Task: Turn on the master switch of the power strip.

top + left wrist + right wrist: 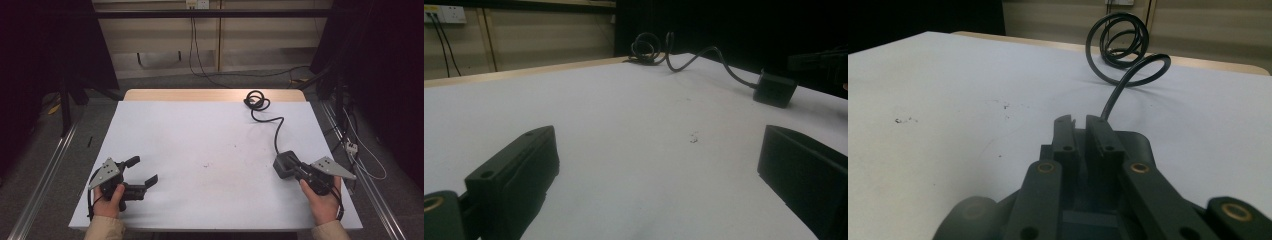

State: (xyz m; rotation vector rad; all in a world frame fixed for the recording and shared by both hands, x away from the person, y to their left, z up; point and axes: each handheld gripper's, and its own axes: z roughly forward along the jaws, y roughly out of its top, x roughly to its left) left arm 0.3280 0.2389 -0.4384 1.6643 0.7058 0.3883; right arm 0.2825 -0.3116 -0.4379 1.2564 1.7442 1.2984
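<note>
Right now the right gripper (294,165) has its jaws drawn nearly together, with only a narrow slit between them, as the right gripper view (1078,122) shows; they lie over the top of a dark power adapter (283,163), and whether the pads actually pinch any part of it cannot be told. The adapter (1140,142) sits flat on the white table cover (200,150) near the right edge of the table, just ahead of the right hand (322,202). From the block a black cable (275,125) runs away toward the far side and ends in a loose coil (256,100) at the far edge, where the bare wooden table edge (200,95) shows beyond the cover. In the right gripper view the coil (1120,42) stands up in several loops. Well apart, at the near left, the left gripper (142,172) is held low over the cover by the left hand (110,197), its jaws spread wide with nothing between them; its own view (654,170) shows bare white surface between the two jaws, and the adapter (775,89) far off to the right.
</note>
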